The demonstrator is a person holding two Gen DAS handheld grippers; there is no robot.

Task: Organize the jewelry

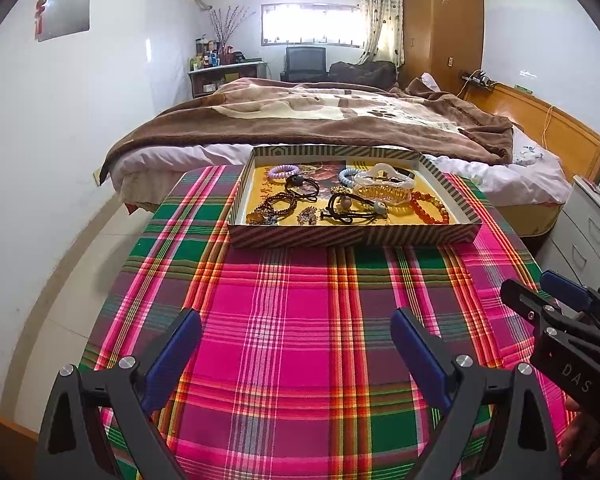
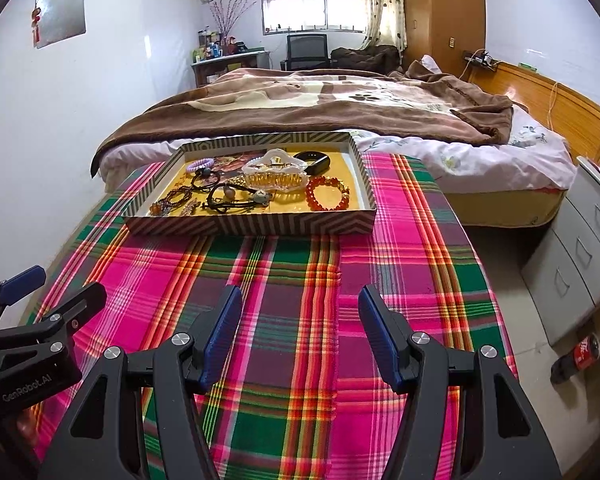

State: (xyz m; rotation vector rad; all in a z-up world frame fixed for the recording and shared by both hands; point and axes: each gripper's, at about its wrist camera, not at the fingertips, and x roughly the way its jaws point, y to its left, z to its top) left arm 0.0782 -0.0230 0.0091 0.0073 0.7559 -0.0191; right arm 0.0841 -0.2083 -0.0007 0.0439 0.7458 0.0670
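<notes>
The table point(image 1: 292, 320), spread with a pink, green and orange plaid cloth, stands against the foot of a bed point(image 1: 320, 116), and its near half shows only cloth, which leaves both tools room to hover. At the far end, next to the bed, sits the striped tray point(image 1: 352, 236), shallow-walled and yellow inside, so everything in it can be seen and reached from above. All the jewelry in sight lies inside that tray, and no piece shows on the cloth. The pieces are heaped, not sorted: a clear and amber claw clip point(image 1: 384, 188) rests across the middle, a red bead bracelet point(image 1: 430, 208) lies to its right, black hair ties point(image 1: 350, 210) tangle in front, and a purple coil tie point(image 1: 284, 171) sits at the back left. Such a pile fits either a collection gathered into the tray or one waiting to be separated; the views do not settle which

The left gripper point(image 1: 296, 340) hangs low over the near cloth, pointed at the tray, its blue pads spread wide and holding nothing. The right gripper point(image 2: 300, 320) floats beside it at similar height, likewise aimed forward, jaws parted and empty
</notes>
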